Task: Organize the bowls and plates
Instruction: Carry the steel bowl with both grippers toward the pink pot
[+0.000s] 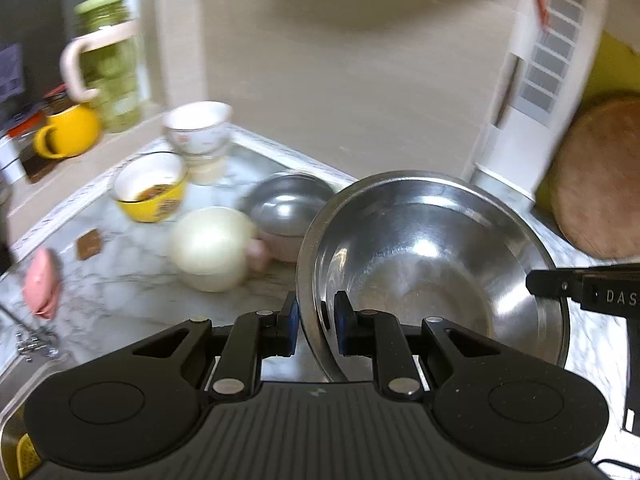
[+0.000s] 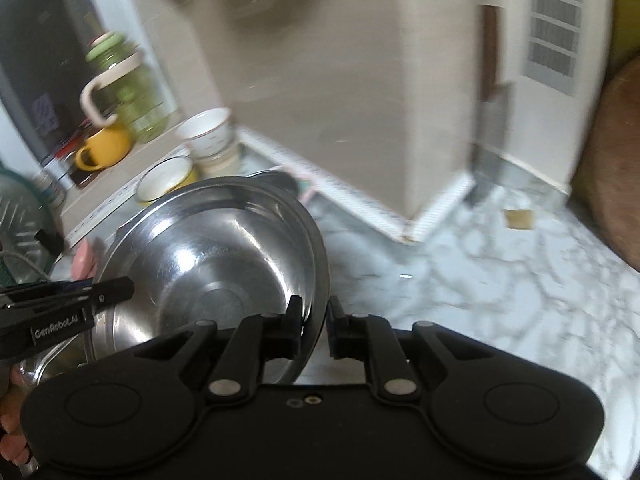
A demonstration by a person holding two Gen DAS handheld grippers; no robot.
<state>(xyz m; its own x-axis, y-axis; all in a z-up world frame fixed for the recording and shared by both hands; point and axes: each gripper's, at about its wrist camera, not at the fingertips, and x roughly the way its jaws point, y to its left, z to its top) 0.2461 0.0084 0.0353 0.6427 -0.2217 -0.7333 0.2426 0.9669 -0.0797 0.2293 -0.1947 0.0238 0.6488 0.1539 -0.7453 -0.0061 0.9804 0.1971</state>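
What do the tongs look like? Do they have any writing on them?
Both are chunky black plastic with two round discs, silver rivets and jointed arms. The left tongs have blue finger pads and white "GenRobot.AI" lettering on the side. The right tongs have black pads and white letters starting "DAS". A black cable trails nearby.

steel bowl: large shiny stainless-steel mixing bowl (image 1: 432, 264), empty, tilted, rim between both grippers' fingers
other bowls: white, yellow, small steel (image 1: 290, 204), upright, beyond left gripper, left-forward on marble counter
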